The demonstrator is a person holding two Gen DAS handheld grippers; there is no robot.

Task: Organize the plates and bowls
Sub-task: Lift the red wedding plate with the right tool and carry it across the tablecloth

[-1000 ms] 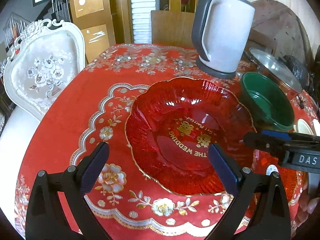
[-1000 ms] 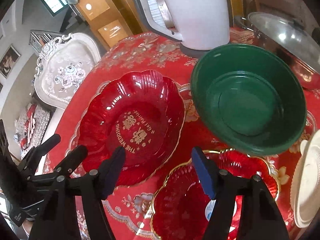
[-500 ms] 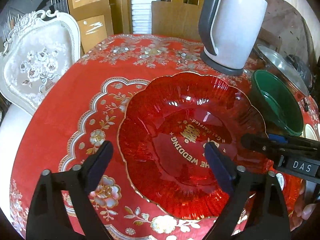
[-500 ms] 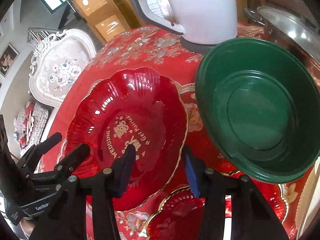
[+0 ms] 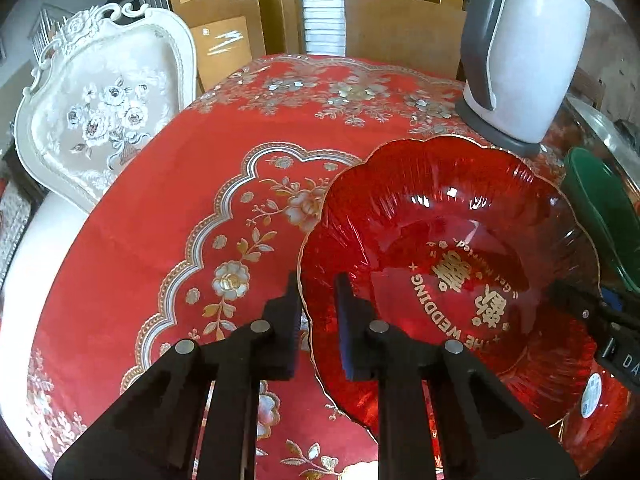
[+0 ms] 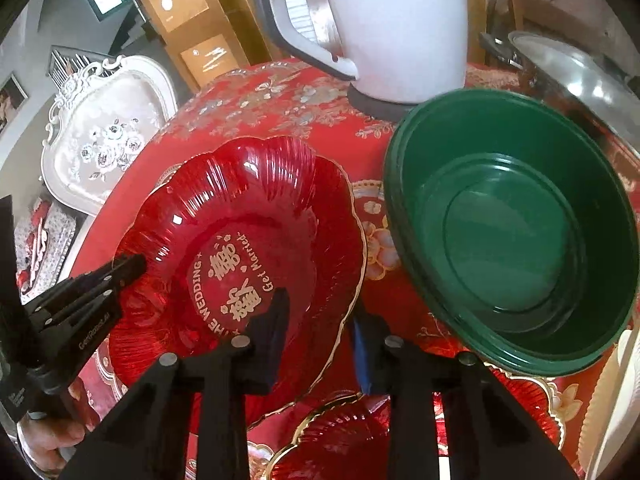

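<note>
Both claws are on the big red plate (image 5: 452, 240) now, which sits on the desk (image 5: 192, 184) beside the green bowl (image 6: 516, 224). The left claw (image 5: 318, 312) has just closed and pinches its near-left rim; the right claw (image 6: 320, 320) has just been closing across the opposite rim. It looks like glass: stiff, slick, breakable, so the scalloped rim is the hold. Count: two red plates, the second (image 6: 340, 440) at the near edge, and one green bowl.
</note>
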